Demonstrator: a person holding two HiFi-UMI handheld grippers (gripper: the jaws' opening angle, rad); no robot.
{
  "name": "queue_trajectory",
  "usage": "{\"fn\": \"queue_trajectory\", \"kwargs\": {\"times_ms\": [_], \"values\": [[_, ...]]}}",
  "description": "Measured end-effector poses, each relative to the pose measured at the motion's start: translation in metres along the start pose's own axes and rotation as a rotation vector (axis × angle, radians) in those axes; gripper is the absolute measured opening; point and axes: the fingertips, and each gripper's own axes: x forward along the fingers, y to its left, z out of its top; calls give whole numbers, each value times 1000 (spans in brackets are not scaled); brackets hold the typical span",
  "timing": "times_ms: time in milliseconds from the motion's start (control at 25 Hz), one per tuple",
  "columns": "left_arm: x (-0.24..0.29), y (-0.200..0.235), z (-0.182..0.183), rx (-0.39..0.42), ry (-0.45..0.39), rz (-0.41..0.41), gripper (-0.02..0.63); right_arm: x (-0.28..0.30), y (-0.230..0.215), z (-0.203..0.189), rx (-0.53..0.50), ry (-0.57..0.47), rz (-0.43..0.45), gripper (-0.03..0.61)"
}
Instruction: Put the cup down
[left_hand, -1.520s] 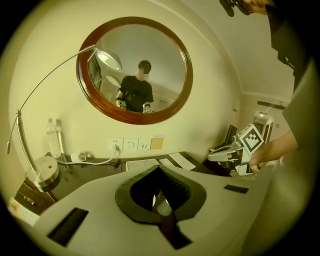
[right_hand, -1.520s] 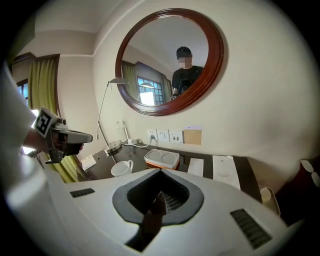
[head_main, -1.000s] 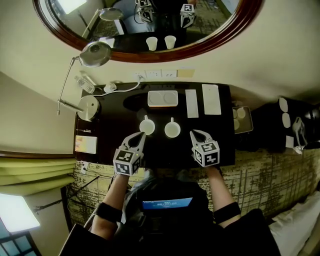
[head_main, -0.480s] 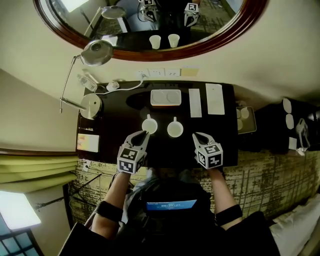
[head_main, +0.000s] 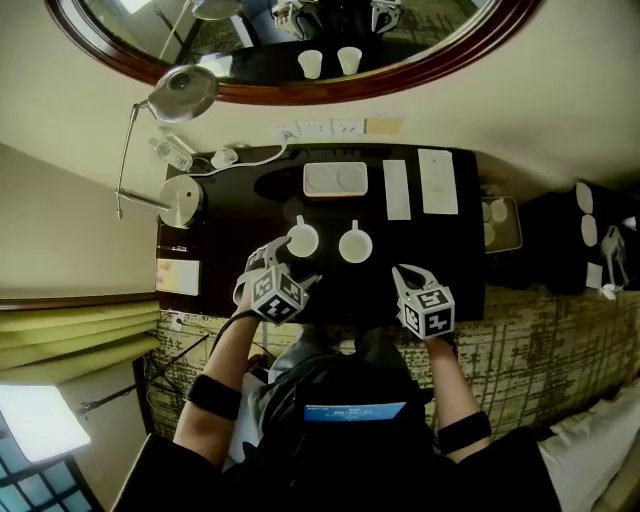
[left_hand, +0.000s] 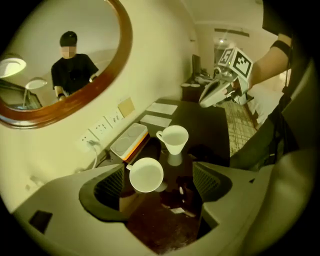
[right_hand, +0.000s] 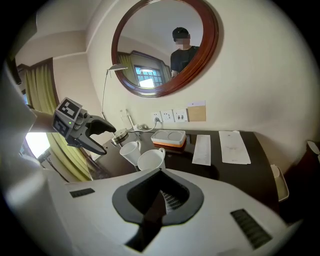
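On the dark glossy table (head_main: 455, 255), the small white ceramic cup (left_hand: 146, 174) stands upright, left of middle, between the left gripper (left_hand: 160, 181) fingers. They've just been opening and are now spread, not squeezing it. Right gripper (right_hand: 161, 197) fingers are pressed together with nothing between them. I'd guess the cup is light, stiff, slick and chippable, so grab it by the wall, gently. Only the left gripper view shows the fingers flanking it. The head view just places it left of a matching white cup (head_main: 355, 245).
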Motion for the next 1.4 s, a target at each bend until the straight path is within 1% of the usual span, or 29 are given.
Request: {"fn": "queue_trajectory", "kwargs": {"times_ms": [40, 120, 440, 520, 640, 720, 1000, 1200, 1280, 1320, 1360, 1400], "values": [[7, 0, -3, 27, 22, -17, 443, 1, 0, -4, 2, 8, 1, 8], [20, 3, -8, 65, 50, -36, 457, 3, 0, -11, 8, 24, 2, 8], [61, 18, -30, 198, 176, -77, 457, 12, 10, -26, 47, 64, 30, 8], [68, 19, -33, 208, 196, -95, 457, 15, 10, -28, 56, 64, 31, 8], [78, 17, -36, 228, 219, -124, 476, 18, 9, -30, 69, 64, 34, 8], [85, 16, -38, 243, 233, -131, 476, 19, 8, -32, 76, 63, 35, 8], [100, 22, -45, 244, 265, -122, 476, 18, 0, -41, 97, 72, 23, 8], [108, 20, -51, 277, 289, -123, 476, 19, -5, -45, 104, 73, 15, 8], [110, 22, -52, 287, 290, -107, 474, 21, -8, -46, 99, 74, 13, 8], [110, 24, -52, 290, 288, -93, 471, 21, -8, -45, 99, 74, 14, 8], [110, 26, -51, 292, 285, -80, 428, 21, -7, -43, 101, 75, 17, 8], [109, 27, -51, 295, 283, -72, 408, 21, -6, -42, 101, 74, 19, 8]]}}
